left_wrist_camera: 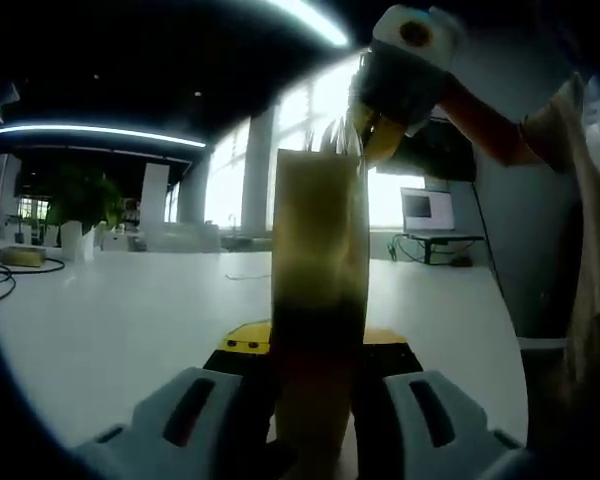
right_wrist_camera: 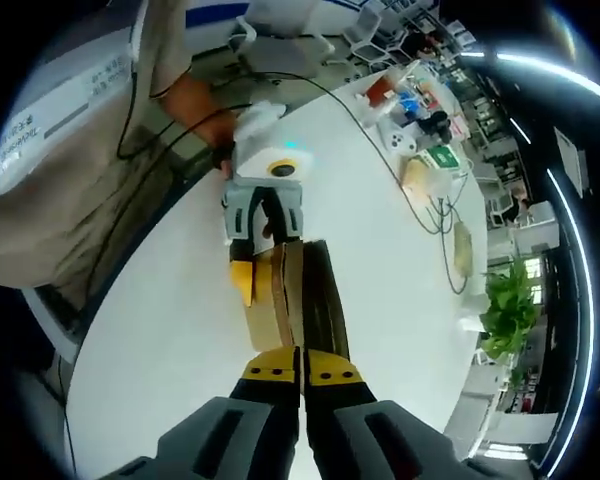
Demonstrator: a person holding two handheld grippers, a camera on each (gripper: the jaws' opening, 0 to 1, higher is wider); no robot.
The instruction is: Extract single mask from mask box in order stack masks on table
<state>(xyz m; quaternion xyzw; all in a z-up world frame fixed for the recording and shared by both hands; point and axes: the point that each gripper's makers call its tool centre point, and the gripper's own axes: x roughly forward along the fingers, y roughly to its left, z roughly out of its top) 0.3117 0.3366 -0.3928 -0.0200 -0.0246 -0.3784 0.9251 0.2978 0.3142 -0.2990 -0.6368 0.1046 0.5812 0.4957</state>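
A tall brown mask box (left_wrist_camera: 320,260) stands upright on the white table (left_wrist_camera: 130,320), and my left gripper (left_wrist_camera: 315,345) is shut on its lower part, a yellow-tipped jaw on each side. From the upper right my right gripper (left_wrist_camera: 365,132) reaches the box's top edge, where a thin pale mask (left_wrist_camera: 342,135) sticks up into its tips. In the right gripper view I look down on the box (right_wrist_camera: 295,290). My right gripper (right_wrist_camera: 301,368) has its yellow tips pressed together just over the box's near end. The left gripper (right_wrist_camera: 265,250) clamps the far end.
A person (right_wrist_camera: 70,150) stands at the table edge, a hand on the left gripper. Small boxes and cables (right_wrist_camera: 425,150) crowd the far end of the table (right_wrist_camera: 180,330), with a plant (right_wrist_camera: 505,310) beyond. A monitor (left_wrist_camera: 427,210) sits on a desk behind.
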